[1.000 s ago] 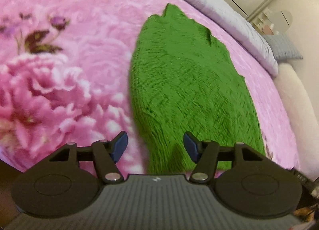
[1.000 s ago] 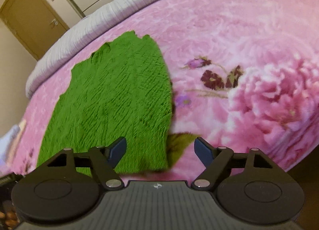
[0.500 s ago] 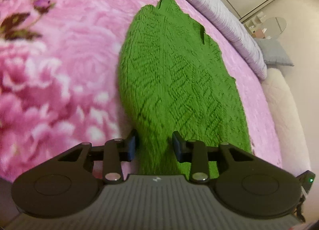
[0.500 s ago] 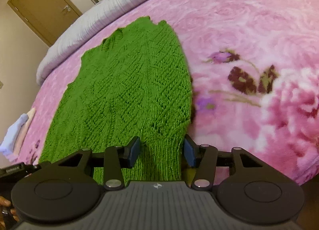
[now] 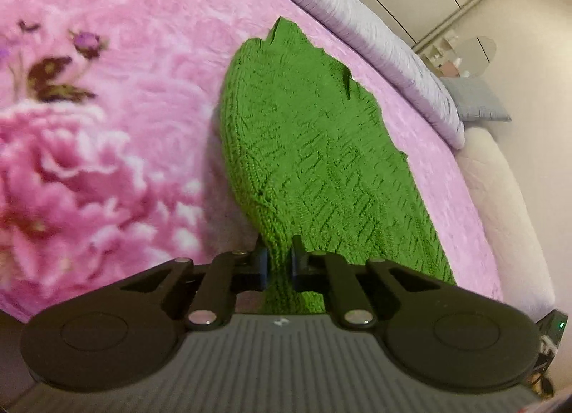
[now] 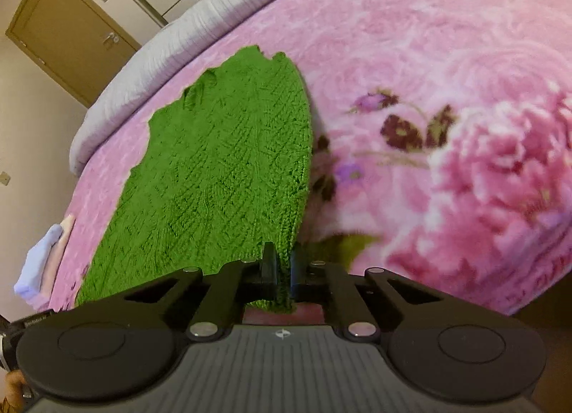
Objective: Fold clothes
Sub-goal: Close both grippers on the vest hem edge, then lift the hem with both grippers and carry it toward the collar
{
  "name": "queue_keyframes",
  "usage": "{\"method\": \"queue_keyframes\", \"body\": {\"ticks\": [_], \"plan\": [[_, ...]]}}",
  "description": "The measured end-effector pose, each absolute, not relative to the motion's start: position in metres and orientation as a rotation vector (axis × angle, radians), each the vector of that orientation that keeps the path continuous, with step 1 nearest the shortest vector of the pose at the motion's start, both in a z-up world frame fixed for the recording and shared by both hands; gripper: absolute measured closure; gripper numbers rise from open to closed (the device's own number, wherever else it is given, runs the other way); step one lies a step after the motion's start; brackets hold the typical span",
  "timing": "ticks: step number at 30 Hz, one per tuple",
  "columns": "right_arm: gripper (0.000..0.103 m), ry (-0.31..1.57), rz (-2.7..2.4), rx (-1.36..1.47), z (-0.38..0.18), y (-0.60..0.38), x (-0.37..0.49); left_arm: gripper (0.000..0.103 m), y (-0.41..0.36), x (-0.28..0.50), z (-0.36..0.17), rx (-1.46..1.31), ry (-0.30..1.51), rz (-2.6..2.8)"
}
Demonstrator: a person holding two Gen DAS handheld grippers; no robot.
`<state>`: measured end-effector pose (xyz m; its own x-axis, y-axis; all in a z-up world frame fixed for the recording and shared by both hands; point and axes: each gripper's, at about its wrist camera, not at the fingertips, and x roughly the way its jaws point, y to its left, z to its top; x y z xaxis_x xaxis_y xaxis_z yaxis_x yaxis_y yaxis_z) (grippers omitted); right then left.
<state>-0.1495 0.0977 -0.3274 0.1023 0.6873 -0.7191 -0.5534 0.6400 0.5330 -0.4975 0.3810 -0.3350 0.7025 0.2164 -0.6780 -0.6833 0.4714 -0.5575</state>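
A green knitted garment (image 5: 314, 148) lies spread on a pink floral blanket (image 5: 107, 109) on a bed. My left gripper (image 5: 279, 259) is shut on the garment's near left corner, and the knit bunches between the fingers. In the right wrist view the same garment (image 6: 221, 177) stretches away to the left, and my right gripper (image 6: 282, 262) is shut on its near right corner. Both pinched corners are lifted slightly off the blanket (image 6: 429, 91).
A grey quilted bolster (image 5: 357, 26) runs along the bed's far edge. A grey pillow (image 5: 479, 102) and white bedding (image 5: 500, 205) lie to the right. Folded pale clothes (image 6: 43, 262) sit at the bed's left edge. A brown door (image 6: 60, 26) stands beyond.
Both grippers went from open to shut, closing on the near corners of the green garment. The pinched edges have risen off the blanket.
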Motion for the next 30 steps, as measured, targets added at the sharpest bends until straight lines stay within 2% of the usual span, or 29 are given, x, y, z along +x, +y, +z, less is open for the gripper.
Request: {"method": "queue_keyframes", "body": {"ticks": [4, 5, 6, 8, 11, 19, 24, 30], "plan": [[0.092, 1.192, 0.887, 0.037, -0.342, 0.103, -0.155, 0.094, 0.379, -0.500, -0.346, -0.899, 0.666, 0.612], [0.088, 1.185, 0.874, 0.015, -0.340, 0.105, -0.155, 0.094, 0.381, -0.501, -0.340, -0.895, 0.670, 0.618], [0.079, 1.150, 0.873, -0.012, -0.332, 0.108, -0.155, 0.094, 0.381, -0.501, -0.331, -0.852, 0.681, 0.630], [0.072, 1.079, 0.871, -0.065, -0.315, 0.113, -0.155, 0.094, 0.382, -0.499, -0.313, -0.750, 0.704, 0.655], [0.071, 0.982, 0.873, -0.134, -0.292, 0.122, -0.155, 0.094, 0.388, -0.487, -0.297, -0.647, 0.730, 0.654], [0.073, 1.080, 0.976, -0.248, -0.322, 0.167, -0.138, 0.093, 0.409, -0.436, -0.324, -0.609, 0.855, 0.543], [0.071, 1.044, 1.086, -0.168, -0.296, 0.187, -0.090, 0.093, 0.463, -0.406, -0.304, -0.577, 0.802, 0.532], [0.067, 1.080, 1.183, -0.216, -0.320, 0.259, -0.014, 0.093, 0.538, -0.333, -0.310, -0.542, 0.844, 0.495]]}}
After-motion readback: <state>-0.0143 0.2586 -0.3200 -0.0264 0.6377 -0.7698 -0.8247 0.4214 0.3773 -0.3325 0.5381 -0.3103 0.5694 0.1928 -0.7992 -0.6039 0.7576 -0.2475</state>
